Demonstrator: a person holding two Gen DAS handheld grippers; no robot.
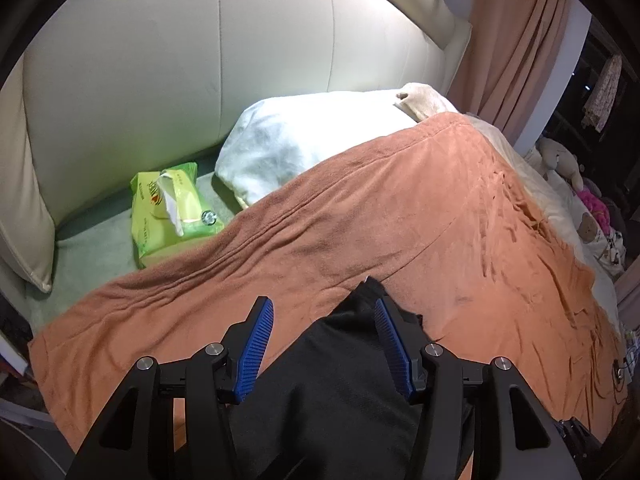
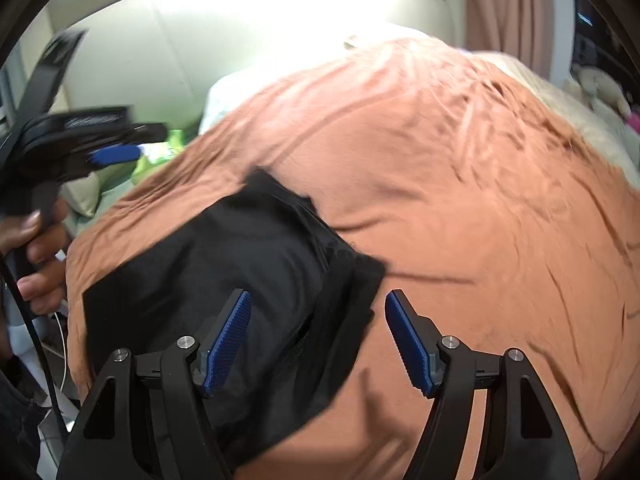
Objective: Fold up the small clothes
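Observation:
A small black garment point(image 2: 240, 272) lies partly folded on an orange blanket point(image 2: 460, 200). In the right wrist view my right gripper point(image 2: 318, 320) is open, its blue pads point(image 2: 228, 340) spread over the garment's right edge, holding nothing. In the left wrist view the black garment point(image 1: 332, 392) lies under and between the fingers of my left gripper point(image 1: 324, 320), which is open with blue pads point(image 1: 256, 352) apart. The left gripper also shows in the right wrist view point(image 2: 116, 154), held in a hand above the blanket's left side, blurred.
A yellow-green wipes pack point(image 1: 172, 212) and a white pillow point(image 1: 312, 148) lie beyond the blanket point(image 1: 400, 232) by the cream headboard point(image 1: 200, 60). Pink curtains point(image 1: 516, 40) and stuffed toys point(image 1: 560, 160) are at the right. The bed's edge is at the left.

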